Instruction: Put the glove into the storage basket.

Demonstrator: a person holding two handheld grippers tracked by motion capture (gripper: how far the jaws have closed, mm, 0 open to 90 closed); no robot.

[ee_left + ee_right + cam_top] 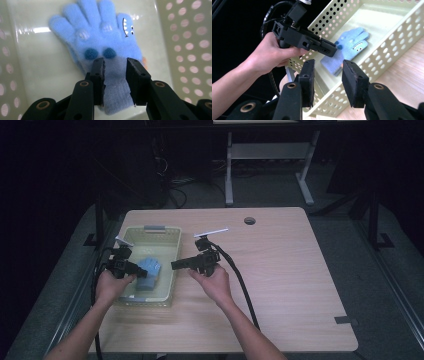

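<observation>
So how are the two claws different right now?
The left claw hangs inside the yellow basket, while the right claw is outside it, beside the basket's wall above the wooden table. The left claw has its jaws on either side of the blue glove's cuff, not yet squeezing; the right claw has nothing between its jaws. Both are black, open, and each held in a hand.

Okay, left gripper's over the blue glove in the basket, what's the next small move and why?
Probably lower the left gripper a little and close. Its jaws stand open astride the cuff of the blue glove, which lies flat on the floor of the basket, so closing should pinch the cuff.
</observation>
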